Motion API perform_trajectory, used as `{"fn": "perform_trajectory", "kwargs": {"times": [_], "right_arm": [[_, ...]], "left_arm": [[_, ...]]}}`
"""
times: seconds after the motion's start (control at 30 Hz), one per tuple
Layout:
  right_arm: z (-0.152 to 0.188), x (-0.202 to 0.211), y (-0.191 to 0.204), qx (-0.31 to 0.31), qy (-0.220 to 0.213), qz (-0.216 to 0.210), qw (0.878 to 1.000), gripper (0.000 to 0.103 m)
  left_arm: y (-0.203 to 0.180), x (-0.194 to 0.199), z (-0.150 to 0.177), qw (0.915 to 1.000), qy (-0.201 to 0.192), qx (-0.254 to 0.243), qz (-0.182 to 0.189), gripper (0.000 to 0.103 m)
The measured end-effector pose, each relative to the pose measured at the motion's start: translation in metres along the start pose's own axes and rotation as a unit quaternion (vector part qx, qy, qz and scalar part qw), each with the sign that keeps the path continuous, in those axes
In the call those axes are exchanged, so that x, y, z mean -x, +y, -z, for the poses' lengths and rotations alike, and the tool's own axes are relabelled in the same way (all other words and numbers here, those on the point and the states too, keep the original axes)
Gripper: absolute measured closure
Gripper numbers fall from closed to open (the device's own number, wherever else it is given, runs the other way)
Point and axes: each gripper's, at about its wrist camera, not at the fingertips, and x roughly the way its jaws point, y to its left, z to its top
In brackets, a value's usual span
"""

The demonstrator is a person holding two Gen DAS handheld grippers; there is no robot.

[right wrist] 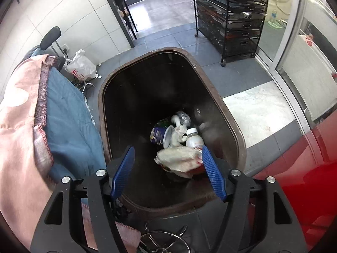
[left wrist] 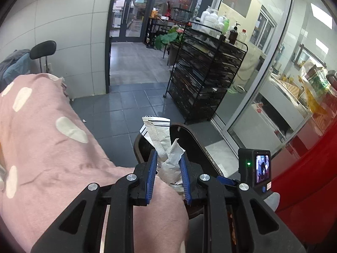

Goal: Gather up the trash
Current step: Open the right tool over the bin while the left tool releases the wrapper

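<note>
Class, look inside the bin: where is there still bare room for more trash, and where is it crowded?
Bare: the far half of the bin, dark and empty up to its rim. Crowded: the near end, where the white bottle, paper cup and crumpled wrapper pile together.

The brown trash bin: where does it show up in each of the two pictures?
Left wrist view: the trash bin sits low at centre, mostly hidden behind the crumpled wrapper.
Right wrist view: the trash bin fills the middle, seen from above, with litter at its bottom.
Shared landmark: the black wire rack beyond it.
</note>
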Motion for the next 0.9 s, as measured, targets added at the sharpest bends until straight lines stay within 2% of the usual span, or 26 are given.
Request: {"fn": "perform_trajectory", "kwargs": {"times": [0.47, 0.6, 0.73, 0.77, 0.83, 0.9], "right_arm": [[0.018, 0.028, -0.034, -0.044, -0.024, 0.013, 0.999, 0.036], [0.021, 0.033, -0.039, -0.053, -0.031, 0.015, 0.998, 0.029], [0.022, 0.034, -0.041, -0.054, -0.030, 0.019, 0.998, 0.029], [0.022, 0.033, -0.042, -0.056, -0.029, 0.018, 0.998, 0.029], [0.022, 0.034, -0.043, -0.057, -0.030, 0.018, 0.998, 0.029], [0.021, 0.034, -0.044, -0.057, -0.029, 0.018, 0.998, 0.029]], "left_arm": [[-0.033, -0.064, 0.003, 0.9954, 0.085, -0.036, 0.028, 0.081], [-0.036, -0.078, 0.007, 0.9934, 0.104, -0.040, 0.026, 0.081], [-0.041, -0.090, 0.010, 0.9911, 0.123, -0.044, 0.028, 0.079], [-0.042, -0.091, 0.011, 0.9908, 0.125, -0.045, 0.028, 0.077], [-0.043, -0.093, 0.012, 0.9901, 0.128, -0.049, 0.028, 0.065], [-0.042, -0.091, 0.013, 0.9911, 0.122, -0.047, 0.026, 0.035]]}}
